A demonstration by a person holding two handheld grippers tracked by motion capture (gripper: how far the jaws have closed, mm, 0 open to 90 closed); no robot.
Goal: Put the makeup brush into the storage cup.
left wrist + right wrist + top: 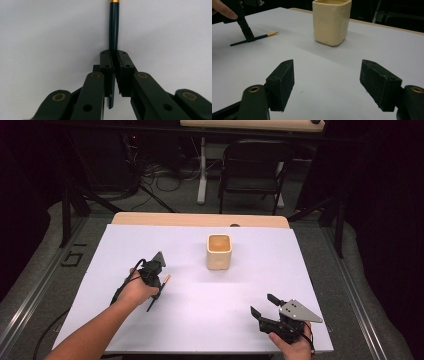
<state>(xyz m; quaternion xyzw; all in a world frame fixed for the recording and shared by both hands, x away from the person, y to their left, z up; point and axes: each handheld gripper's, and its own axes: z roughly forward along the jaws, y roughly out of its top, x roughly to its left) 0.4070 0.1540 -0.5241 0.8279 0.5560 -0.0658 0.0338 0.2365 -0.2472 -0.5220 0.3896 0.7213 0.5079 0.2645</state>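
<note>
From above I see my left gripper (156,281) pointing down at the white bench (200,320), clamped on a thin dark brush (159,289) that lies flat on the sheet, its orange-tipped end poking out toward the cream cup (219,252); the cup stands upright near the middle of the far half of the bench, well apart from both grippers. The left gripper view gives me what the high view cannot; the two pads are pressed together on the brush's dark handle (113,30), pinching it part-way along, with a gold ferrule at the top edge of the frame and the handle's other end sticking out below the pads. The right gripper view shows the same grip from the side; the brush (254,38) lies level on the bench under the left gripper (247,32), gold band and tip pointing toward the cup (331,22), and a fingertip rests on the gripper body at the top left. My right gripper (329,85) hangs near the front right corner of the bench (270,307), spread wide with nothing between the pads, aimed at the cup; I cannot see into the cup from there, but the high view shows a brownish inside.
</note>
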